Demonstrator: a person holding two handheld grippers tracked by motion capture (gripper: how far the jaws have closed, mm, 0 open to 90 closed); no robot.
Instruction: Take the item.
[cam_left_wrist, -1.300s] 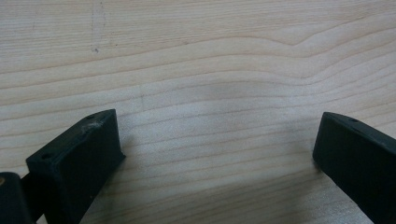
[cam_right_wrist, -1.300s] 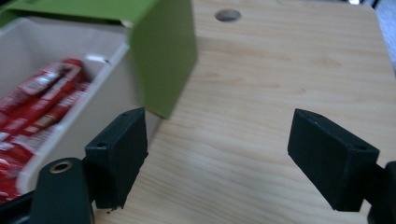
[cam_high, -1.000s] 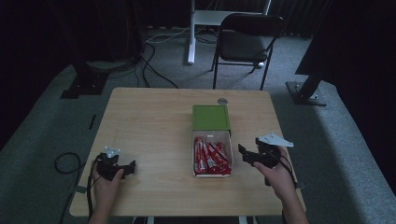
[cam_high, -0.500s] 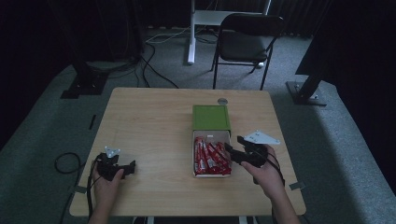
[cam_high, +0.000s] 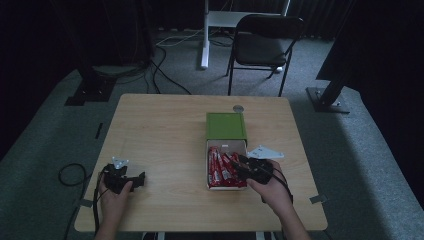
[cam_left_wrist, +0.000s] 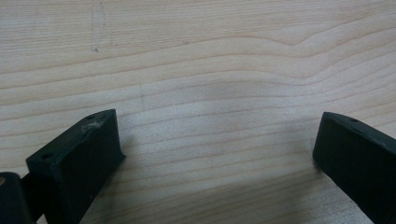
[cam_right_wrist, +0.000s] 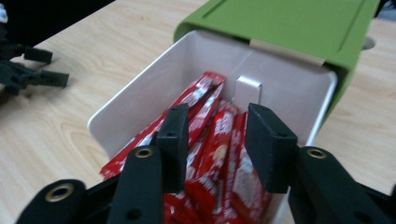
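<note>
- The right gripper (cam_high: 243, 166) is hanging over the open white tray (cam_high: 209, 165), which is sitting toward the right half of the table (cam_high: 160, 130), nearer the front edge than the back.
- Its jaws have just been closing; in the right gripper view they are standing part-way apart, straddling the red sachets (cam_right_wrist: 215, 149) heaped in the tray, and not yet pinching any of them.
- The green sleeve (cam_high: 226, 126) is lying just behind the tray, toward the back edge, touching it and covering its far end.
- The left gripper (cam_high: 131, 181) is resting near the front left corner, jaws spread wide over bare wood, holding nothing.
- Risk: the sachets are lying packed and overlapping, so the jaws may be closing on two or three at once, or on none if the tips are sitting too high.
- Risk: a slick wrapper pinched at its edge may be slipping out on the lift and dropping back, or onto the table.
- Risk: the tray looks light and nothing is holding it down; a jaw pushing its wall or dragging a wedged sachet could be shifting it toward the edge or tipping it.
- Risk: the far jaw is working close to the tray's side wall and may be catching on it.
</note>
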